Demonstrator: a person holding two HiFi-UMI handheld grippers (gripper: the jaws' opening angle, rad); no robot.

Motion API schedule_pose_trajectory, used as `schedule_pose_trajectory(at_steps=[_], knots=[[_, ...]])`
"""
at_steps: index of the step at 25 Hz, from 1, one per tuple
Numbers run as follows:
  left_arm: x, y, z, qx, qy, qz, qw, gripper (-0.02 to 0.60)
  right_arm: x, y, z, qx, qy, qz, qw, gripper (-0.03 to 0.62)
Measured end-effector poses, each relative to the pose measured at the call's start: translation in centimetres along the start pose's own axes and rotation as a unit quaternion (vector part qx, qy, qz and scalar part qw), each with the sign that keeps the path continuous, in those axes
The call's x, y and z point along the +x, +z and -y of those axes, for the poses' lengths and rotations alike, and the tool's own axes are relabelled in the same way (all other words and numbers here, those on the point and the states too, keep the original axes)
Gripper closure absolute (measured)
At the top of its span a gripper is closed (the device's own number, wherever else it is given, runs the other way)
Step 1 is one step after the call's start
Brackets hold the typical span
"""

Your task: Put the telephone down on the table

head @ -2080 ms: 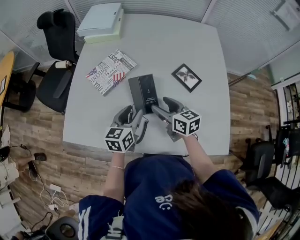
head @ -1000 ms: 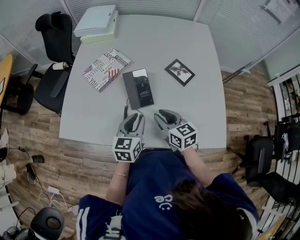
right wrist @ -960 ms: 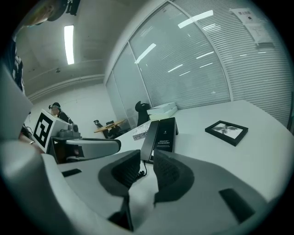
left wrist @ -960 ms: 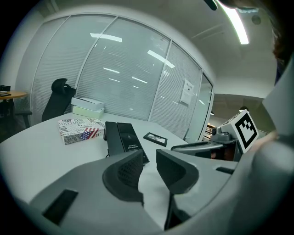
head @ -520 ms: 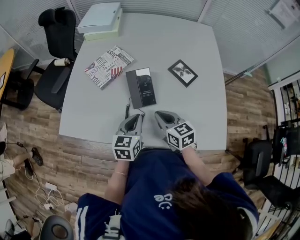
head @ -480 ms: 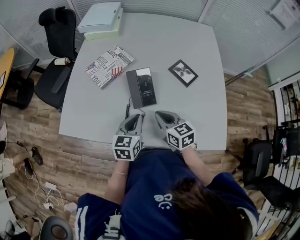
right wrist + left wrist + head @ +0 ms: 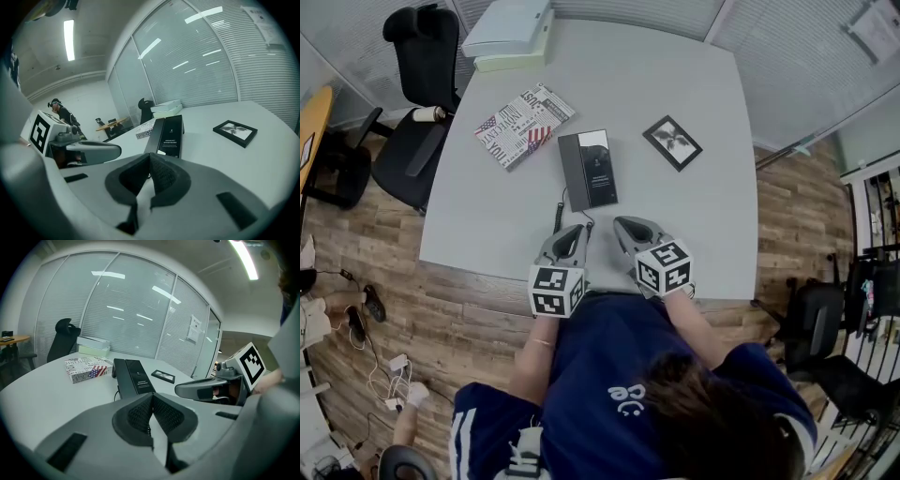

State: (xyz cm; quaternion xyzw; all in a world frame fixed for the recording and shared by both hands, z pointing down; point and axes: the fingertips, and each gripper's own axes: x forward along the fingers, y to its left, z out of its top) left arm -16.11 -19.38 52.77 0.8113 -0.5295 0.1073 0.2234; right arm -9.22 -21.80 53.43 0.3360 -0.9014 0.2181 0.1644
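The phone (image 7: 588, 169) lies flat on the counter (image 7: 478, 225), about in the middle. Its long side points from the near edge to the far edge, and nothing holds it. A thin black cord (image 7: 559, 214) runs from its near end toward the near edge, just beside my left tongs (image 7: 571, 234). I think the job is done — the phone rests on its own and needs no help.

My left tongs are pinched tight with nothing in them; the dark pads meet, and past them I see only counter and the phone. My right tongs (image 7: 625, 227) are the same, closed and empty. Both sit side by side at the near edge with their tips pointing at the phone, near it but not touching. I think they are parked there to be out of the way, so no bump can push the phone.

A magazine (image 7: 523, 124) lies to the left of the phone, toward the left edge. A small picture frame (image 7: 672, 142) lies to its right. Both are apart from the phone, so it has room. A pale stack (image 7: 508, 33) sits at the far left corner, well away.
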Motion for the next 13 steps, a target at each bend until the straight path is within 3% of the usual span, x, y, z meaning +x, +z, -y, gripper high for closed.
schedule_pose_trajectory(at_steps=[13], knots=[[0.29,0.08,-0.21,-0.004,0.004,0.000,1.0000,0.577,-0.05,0.03,-0.13,-0.032,-0.005,-0.005,0.999,0.586]])
